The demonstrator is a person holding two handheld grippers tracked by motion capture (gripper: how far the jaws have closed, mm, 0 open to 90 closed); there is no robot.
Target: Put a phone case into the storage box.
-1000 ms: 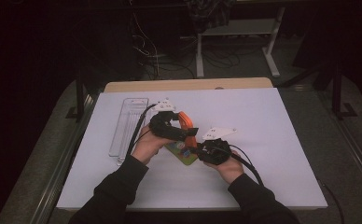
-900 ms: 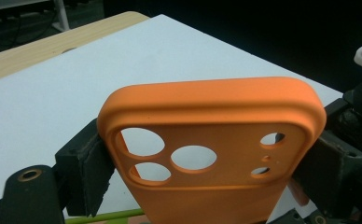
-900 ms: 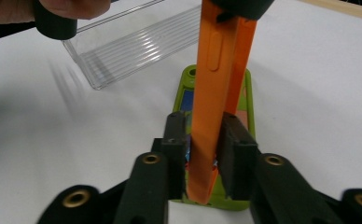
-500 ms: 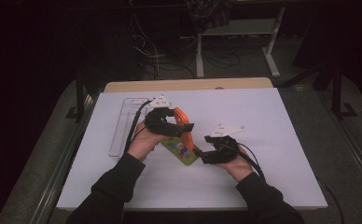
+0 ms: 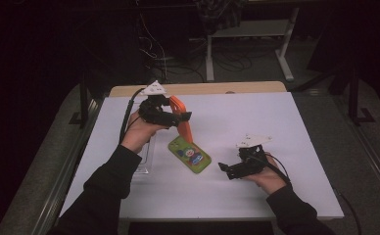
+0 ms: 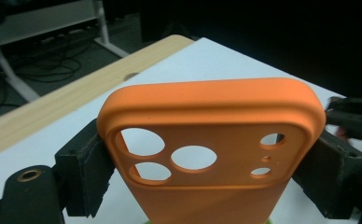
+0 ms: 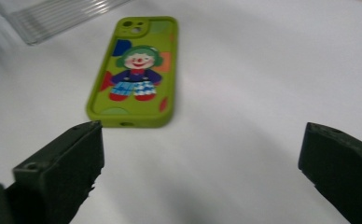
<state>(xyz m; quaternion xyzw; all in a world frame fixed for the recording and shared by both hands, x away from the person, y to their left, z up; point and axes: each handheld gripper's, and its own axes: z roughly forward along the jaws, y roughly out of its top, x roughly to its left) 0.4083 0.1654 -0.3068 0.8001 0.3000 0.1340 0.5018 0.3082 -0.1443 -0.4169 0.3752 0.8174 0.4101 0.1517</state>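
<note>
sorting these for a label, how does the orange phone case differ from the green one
The orange case is plain, while the green case carries a cartoon clown print. The orange case is clamped between the left gripper's jaws and lifted off the table; the green case lies flat on it, untouched, ahead of the open right gripper. The orange case shows its hollow inner side, the green case its printed back. Both are phone cases with camera cutouts.

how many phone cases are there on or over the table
2. The orange case is held up off the table, clamped in the left gripper. The green clown case lies flat on the white table, ahead of the open right gripper.
</note>
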